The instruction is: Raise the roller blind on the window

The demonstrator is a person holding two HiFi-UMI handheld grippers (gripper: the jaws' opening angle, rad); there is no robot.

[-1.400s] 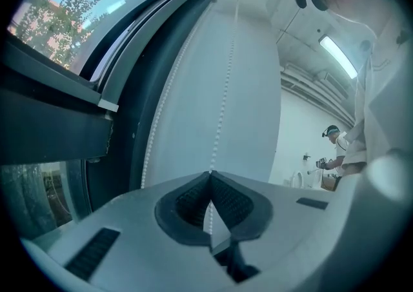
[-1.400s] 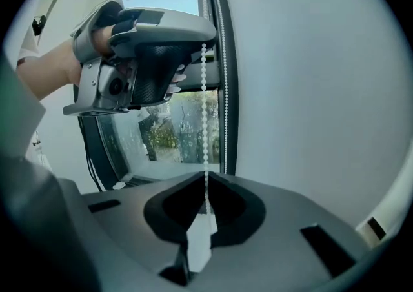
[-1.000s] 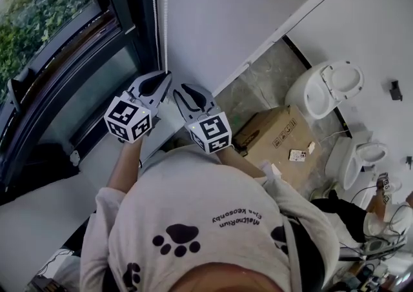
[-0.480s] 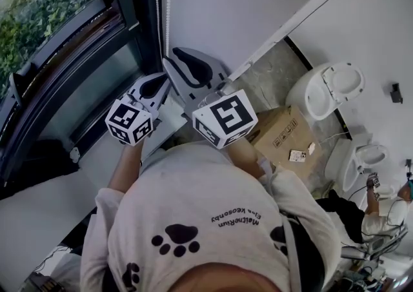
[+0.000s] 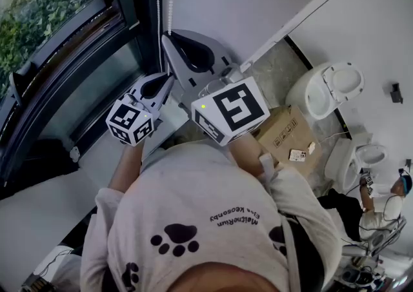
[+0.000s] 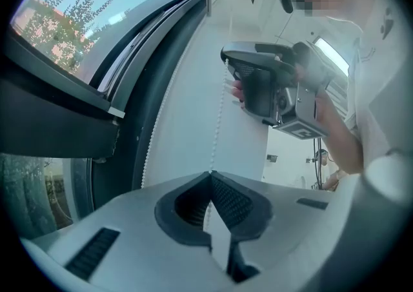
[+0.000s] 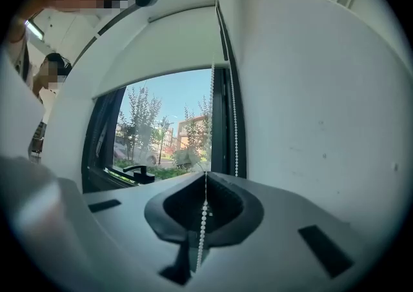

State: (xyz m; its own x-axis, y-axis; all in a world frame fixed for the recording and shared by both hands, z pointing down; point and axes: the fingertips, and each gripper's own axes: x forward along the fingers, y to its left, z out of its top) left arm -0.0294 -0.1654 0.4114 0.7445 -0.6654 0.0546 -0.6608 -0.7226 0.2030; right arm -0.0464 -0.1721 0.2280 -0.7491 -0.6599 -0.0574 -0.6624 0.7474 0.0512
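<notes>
Two white bead-chain strands hang down the wall beside the dark window frame. My right gripper is the higher one; its jaws are shut on one strand of the bead chain, which runs down between the pads from the tip. The second strand hangs free just to its right. My left gripper sits lower on the chain, shut with the bead chain rising out of its tip. The right gripper shows above it in the left gripper view.
The window looks out on trees and buildings, with a black handle on its frame. A cardboard box lies on the floor behind me. Two white toilets and another person are at the right.
My right gripper has risen from beside the left one to a spot higher up the chain and closed on it. The left gripper has stayed put.
</notes>
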